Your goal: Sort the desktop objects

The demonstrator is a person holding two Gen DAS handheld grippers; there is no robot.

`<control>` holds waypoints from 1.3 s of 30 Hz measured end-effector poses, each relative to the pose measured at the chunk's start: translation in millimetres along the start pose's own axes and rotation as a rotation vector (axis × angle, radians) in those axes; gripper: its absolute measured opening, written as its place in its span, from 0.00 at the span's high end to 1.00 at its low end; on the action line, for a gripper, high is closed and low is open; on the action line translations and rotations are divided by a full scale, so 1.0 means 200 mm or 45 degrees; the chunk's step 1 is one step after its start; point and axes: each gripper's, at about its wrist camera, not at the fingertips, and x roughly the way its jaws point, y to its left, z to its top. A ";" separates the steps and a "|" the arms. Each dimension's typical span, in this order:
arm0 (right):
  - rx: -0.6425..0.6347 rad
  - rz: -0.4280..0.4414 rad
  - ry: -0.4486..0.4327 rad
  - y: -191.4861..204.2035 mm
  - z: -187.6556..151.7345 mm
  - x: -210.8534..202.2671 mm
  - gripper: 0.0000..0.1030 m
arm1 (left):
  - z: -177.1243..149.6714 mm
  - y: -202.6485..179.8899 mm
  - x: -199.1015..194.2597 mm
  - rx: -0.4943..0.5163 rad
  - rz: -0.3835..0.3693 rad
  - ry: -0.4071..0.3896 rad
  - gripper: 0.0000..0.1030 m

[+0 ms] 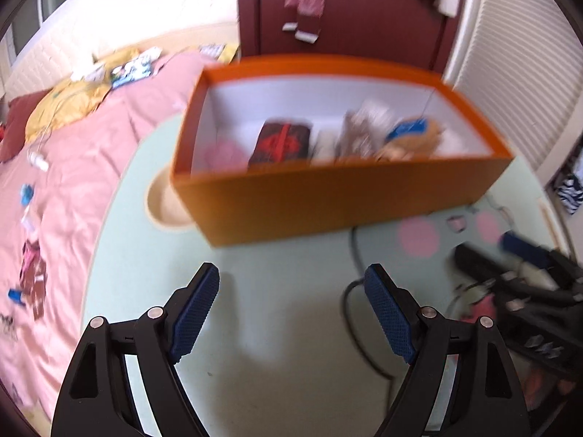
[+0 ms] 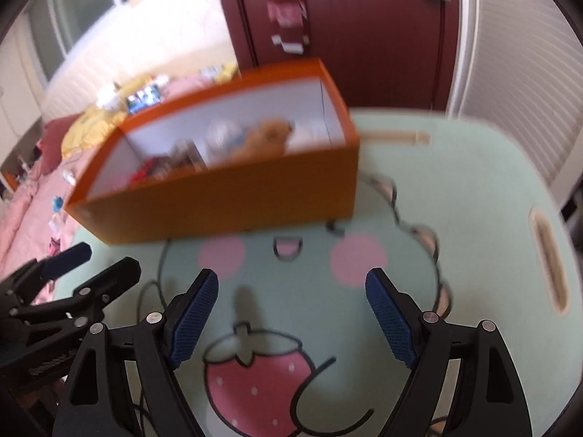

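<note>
An orange box (image 1: 328,200) with a white inside stands on a mint-green table (image 1: 277,327), seen in the left wrist view. It holds a dark packet with red print (image 1: 282,144), a pink thing (image 1: 222,154), a grey-brown packet (image 1: 359,131) and a tan plush toy (image 1: 411,136). My left gripper (image 1: 293,307) is open over bare table in front of the box, holding nothing. The right wrist view shows the same box (image 2: 233,196) and the plush toy (image 2: 262,138). My right gripper (image 2: 291,313) is open above a strawberry drawing (image 2: 255,375), holding nothing. Both views are blurred.
A bed with a pink cover (image 1: 69,182) and scattered small items lies left of the table. A dark red wardrobe (image 1: 349,11) stands behind the box. The other gripper (image 1: 524,284) shows at the right of the left wrist view, and at the left (image 2: 69,284) of the right wrist view.
</note>
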 end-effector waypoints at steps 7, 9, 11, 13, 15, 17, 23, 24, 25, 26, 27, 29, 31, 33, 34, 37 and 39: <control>-0.094 -0.152 -0.010 0.04 -0.03 0.06 0.01 | -0.03 0.08 0.04 -0.111 0.092 -0.096 0.00; -0.106 -0.153 -0.024 0.05 -0.04 0.07 0.00 | -0.04 0.08 0.04 -0.112 0.093 -0.100 0.00; -0.107 -0.150 -0.025 0.05 -0.04 0.08 0.00 | -0.04 0.09 0.05 -0.112 0.093 -0.101 0.00; -0.108 -0.149 -0.025 0.05 -0.04 0.08 0.00 | -0.04 0.09 0.05 -0.112 0.093 -0.100 0.00; -0.107 -0.146 -0.028 0.03 -0.07 0.09 0.00 | -0.05 0.08 0.04 -0.111 0.093 -0.100 0.00; -0.107 -0.145 -0.029 0.03 -0.09 0.10 0.00 | -0.05 0.08 0.03 -0.110 0.094 -0.100 0.00; -0.105 -0.147 -0.030 0.03 -0.07 0.06 0.00 | -0.05 0.07 0.00 -0.108 0.094 -0.100 0.00; -0.105 -0.147 -0.029 0.03 -0.07 0.05 0.00 | -0.05 0.07 0.00 -0.108 0.094 -0.099 0.00; -0.105 -0.147 -0.030 0.03 -0.07 0.05 0.00 | -0.04 0.07 0.01 -0.111 0.095 -0.099 0.00; -0.105 -0.147 -0.030 0.03 -0.07 0.05 0.00 | -0.03 0.06 0.01 -0.114 0.097 -0.099 0.00; -0.106 -0.146 -0.031 0.03 -0.07 0.05 0.00 | -0.03 0.06 0.01 -0.118 0.099 -0.099 0.00; -0.107 -0.146 -0.031 0.04 -0.07 0.04 0.00 | -0.03 0.05 0.01 -0.118 0.100 -0.100 0.00; -0.107 -0.145 -0.032 0.04 -0.07 0.04 0.00 | -0.03 0.05 0.00 -0.118 0.100 -0.099 0.00; -0.108 -0.144 -0.033 0.04 -0.07 0.04 0.00 | -0.03 0.04 0.01 -0.119 0.101 -0.100 0.00; -0.109 -0.144 -0.033 0.04 -0.07 0.04 0.00 | -0.03 0.04 0.01 -0.119 0.102 -0.100 0.00; -0.110 -0.142 -0.034 0.04 -0.06 0.03 0.00 | -0.03 0.04 0.01 -0.116 0.100 -0.101 0.00; -0.115 -0.138 -0.035 0.04 -0.06 0.03 0.00 | -0.03 0.04 0.01 -0.114 0.099 -0.101 0.00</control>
